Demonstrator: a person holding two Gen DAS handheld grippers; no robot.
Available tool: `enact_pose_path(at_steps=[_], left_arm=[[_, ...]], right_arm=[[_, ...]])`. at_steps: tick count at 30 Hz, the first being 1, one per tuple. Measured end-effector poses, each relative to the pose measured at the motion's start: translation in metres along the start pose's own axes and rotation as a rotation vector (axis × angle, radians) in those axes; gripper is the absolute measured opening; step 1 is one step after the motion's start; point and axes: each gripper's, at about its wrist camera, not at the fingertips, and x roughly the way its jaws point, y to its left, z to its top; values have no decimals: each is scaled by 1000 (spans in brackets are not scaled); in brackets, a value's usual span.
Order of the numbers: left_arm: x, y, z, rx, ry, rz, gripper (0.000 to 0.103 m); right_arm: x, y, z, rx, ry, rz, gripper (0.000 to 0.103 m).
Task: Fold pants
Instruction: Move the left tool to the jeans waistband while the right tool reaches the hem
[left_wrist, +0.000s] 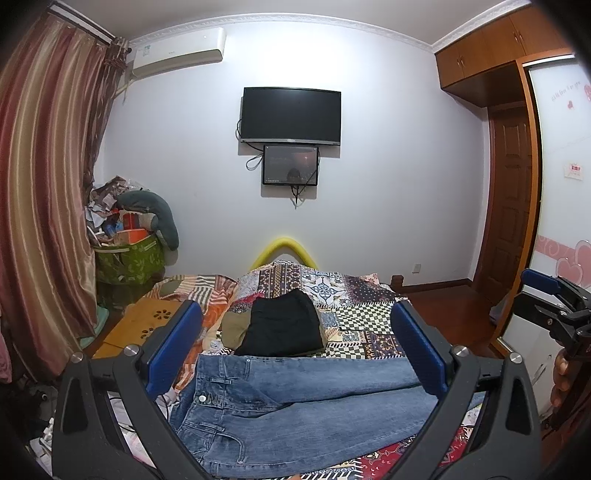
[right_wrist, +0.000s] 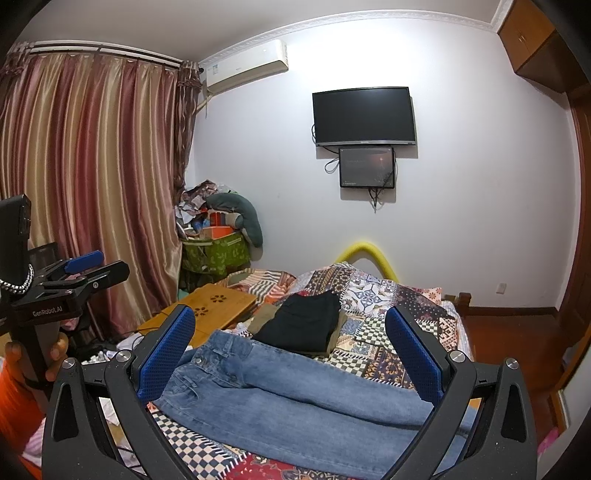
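Lying flat across the patchwork quilt (left_wrist: 354, 317), the faded blue denim jeans (left_wrist: 295, 406) run crosswise to both cameras: the buttoned waistband (left_wrist: 207, 391) sits at the left end and the two legs stretch away to the right, one beside the other. That long axis, left to right, is what the coming move appears to turn on.

Taking the waistband as the landmark, the left gripper (left_wrist: 295, 350) hovers above the jeans with its blue-padded fingers (left_wrist: 173, 347) spread wide and nothing between them; the near-left pad shows just above and left of the waistband, so this hand looks the nearer one to it. The right gripper (right_wrist: 291, 354) is likewise spread wide and empty, held above the jeans further right of the waistband, over the legs (right_wrist: 332, 402). The leg hems lie beyond the right edge of both views and cannot be seen.

Beyond the waistband, further up the quilt, a folded black garment (left_wrist: 282, 325) rests on an olive one, apart from the jeans. A bamboo lap tray (right_wrist: 207, 310) lies left of that stack.

Judging from this layout, no fold has been made yet; the left hand would suit the waist end and the right hand the legs, bringing one end over along the length.
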Motion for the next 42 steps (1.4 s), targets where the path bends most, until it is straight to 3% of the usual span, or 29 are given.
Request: enact_pose_path(at_steps=[8,13,21,26,31,42], left_arm=[[27,10,-2,39,14,34,103],[67,32,-3,42,47,91,103],[163,82,-17,34,197,121,103],[233,116,-44,-12,324,165,103],[296,151,-81,-41,438,220,103],[380,214,-166,-117,628,321,103]], right_arm=[[10,-18,-8,3,32,-45,102],[22,-55,-18,42,76,-126,102],[37,-134,-39,171,152,-274,102],[47,-179,-54,242,194,-333,102],[59,-215,-74,254,261,-456,102],[94,-300,-151,352,496,-600,101]])
